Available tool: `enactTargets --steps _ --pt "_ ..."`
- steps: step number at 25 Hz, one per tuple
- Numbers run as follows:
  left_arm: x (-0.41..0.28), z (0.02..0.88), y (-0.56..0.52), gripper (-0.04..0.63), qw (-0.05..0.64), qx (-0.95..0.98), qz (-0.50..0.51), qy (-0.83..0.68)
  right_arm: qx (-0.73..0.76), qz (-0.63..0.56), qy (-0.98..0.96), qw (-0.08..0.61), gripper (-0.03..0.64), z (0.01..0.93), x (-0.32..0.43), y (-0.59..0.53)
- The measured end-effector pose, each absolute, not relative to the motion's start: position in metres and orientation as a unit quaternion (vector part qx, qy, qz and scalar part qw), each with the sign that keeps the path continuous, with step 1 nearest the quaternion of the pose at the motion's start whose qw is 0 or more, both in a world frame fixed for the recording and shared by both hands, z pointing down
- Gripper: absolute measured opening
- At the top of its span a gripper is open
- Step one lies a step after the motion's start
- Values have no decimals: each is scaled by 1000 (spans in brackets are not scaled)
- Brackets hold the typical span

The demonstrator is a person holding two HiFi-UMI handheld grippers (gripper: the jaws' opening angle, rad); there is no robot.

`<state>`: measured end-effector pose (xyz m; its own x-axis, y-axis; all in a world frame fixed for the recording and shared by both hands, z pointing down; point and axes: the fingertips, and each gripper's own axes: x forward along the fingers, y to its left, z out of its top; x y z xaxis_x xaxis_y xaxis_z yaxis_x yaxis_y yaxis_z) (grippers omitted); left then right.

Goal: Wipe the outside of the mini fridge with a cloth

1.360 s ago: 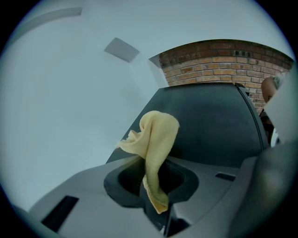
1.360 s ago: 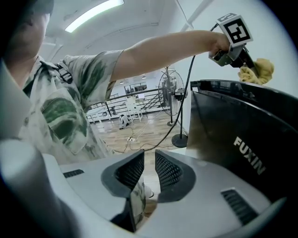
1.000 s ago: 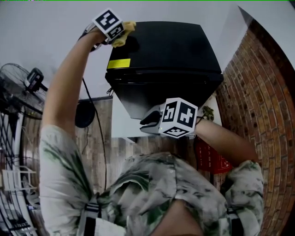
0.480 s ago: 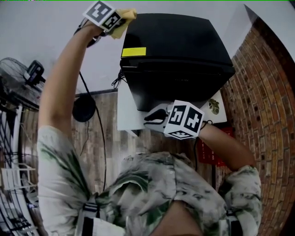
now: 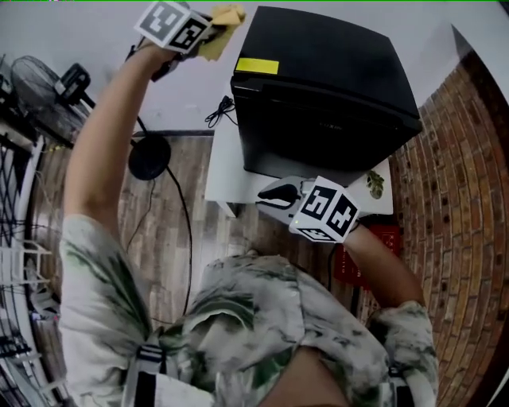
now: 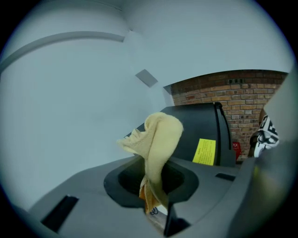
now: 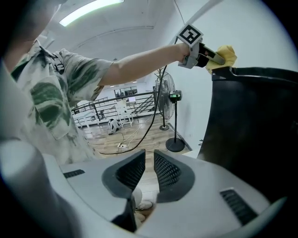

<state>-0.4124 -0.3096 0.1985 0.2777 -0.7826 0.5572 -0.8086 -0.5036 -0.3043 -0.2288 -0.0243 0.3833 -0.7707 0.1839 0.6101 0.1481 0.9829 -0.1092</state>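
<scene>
At far left, the left gripper [image 5: 205, 36] pinches a yellow cloth [image 5: 225, 16] that stands lengthwise out of its jaws, just beside the upright black mini fridge's [image 5: 334, 87] upper corner, with bare wall [image 5: 79, 20] around. The right gripper [image 5: 274, 193] hovers near the fridge's front, jaws nearly together and empty.

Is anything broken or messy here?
Nothing looks broken or spilled. The mini fridge sits upright on its white table; only a black cord is loosely bunched beside it.

Low white worktop [image 5: 224, 173] carries the black mini fridge [image 5: 326, 95], w/ a small leaf-print item [image 5: 374, 184] at its right corner; wood floor [image 5: 187, 230] below holds a round black fan base [image 5: 149, 156]
</scene>
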Motion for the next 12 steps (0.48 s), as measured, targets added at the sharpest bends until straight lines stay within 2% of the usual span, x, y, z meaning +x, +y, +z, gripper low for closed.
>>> enactTargets --steps 2,12 --pt "-421 205 -299 84 37 801 317 -507 -90 29 -943 318 76 383 -229 -20" --pt "-418 231 -269 84 28 848 244 -469 -51 47 -950 304 75 400 -265 -9"
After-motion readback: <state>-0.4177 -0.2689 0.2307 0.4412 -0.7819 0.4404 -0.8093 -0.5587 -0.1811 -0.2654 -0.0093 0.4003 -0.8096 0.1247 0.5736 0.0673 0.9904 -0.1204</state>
